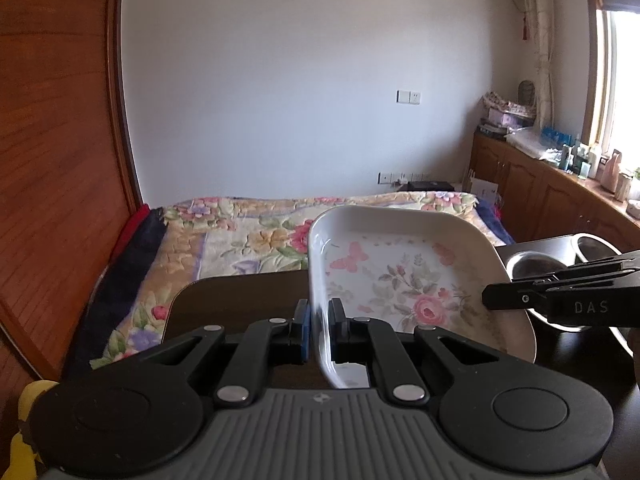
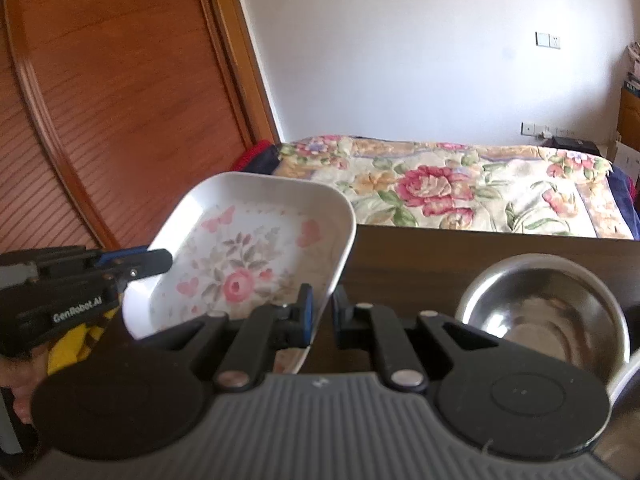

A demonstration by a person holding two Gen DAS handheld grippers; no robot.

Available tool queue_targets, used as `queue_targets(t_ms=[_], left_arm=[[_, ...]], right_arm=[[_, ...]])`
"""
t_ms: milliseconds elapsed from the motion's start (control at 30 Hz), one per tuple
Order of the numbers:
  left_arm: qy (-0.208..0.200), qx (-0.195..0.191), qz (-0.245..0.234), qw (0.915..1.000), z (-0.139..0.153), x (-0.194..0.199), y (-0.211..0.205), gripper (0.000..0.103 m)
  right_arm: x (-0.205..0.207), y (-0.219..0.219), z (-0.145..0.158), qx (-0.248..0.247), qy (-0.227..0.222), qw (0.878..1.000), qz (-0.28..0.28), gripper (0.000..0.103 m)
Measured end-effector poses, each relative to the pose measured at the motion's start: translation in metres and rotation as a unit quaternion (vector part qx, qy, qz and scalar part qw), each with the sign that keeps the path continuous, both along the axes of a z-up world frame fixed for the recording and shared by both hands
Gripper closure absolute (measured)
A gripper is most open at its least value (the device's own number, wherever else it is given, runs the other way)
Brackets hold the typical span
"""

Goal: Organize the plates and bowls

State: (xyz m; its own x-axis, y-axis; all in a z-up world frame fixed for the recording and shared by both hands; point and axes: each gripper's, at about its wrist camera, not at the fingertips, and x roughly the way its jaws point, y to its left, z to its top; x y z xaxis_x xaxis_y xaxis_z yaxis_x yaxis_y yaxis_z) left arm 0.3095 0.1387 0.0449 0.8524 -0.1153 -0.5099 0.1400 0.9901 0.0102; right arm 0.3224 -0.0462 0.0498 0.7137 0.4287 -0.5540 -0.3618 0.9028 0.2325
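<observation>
Both of your grippers pinch one dish [image 1: 404, 280], held tilted above the dark table [image 1: 240, 296]. The left gripper [image 1: 319, 320] clamps the dish's near-left rim, with that rim wall squeezed between its blue-faced fingers [image 1: 304, 320]. The right gripper [image 2: 322, 312] closes on the opposite rim, one finger inside the dish and one under it; in the left wrist view its black fingers [image 1: 516, 298] reach in from the right onto that same edge.

Edges and room: the table's far edge runs straight across the right wrist view, and beyond it lies a bed [image 2: 460, 196] with a flowered cover. The table's far-left corner is rounded, and the surface between that corner and the dish is bare. Towards the table's right side stands a steel bowl [image 2: 560, 304], just beside the right gripper; the dish's right rim overlaps it in the left wrist view, though whether they touch cannot be told. A wooden door [image 2: 120, 100] rises to the left, beyond the table.

The dish: white, square with rounded corners and a raised, outward-sloping wall. Its floor carries a pink rose with grey-green leaves at the centre, and pink butterflies and hearts near the corners. The glaze shows bright highlights along the left wall.
</observation>
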Motion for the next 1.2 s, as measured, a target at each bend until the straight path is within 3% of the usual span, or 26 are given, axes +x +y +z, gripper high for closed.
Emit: queue_targets(t_ms=[567, 1200], left_arm=[[-0.006, 0.020, -0.021, 0.9996, 0.006, -0.080, -0.038, 0.070], [-0.011, -0.009, -0.021, 0.9997, -0.019, -0.147, -0.045, 0.070]], right_arm=[[-0.072, -0.040, 0.001, 0.029, -0.017, 0.999, -0.006, 0.091], [-0.137, -0.057, -0.018, 0.038, -0.036, 0.999, 0.009, 0.091]])
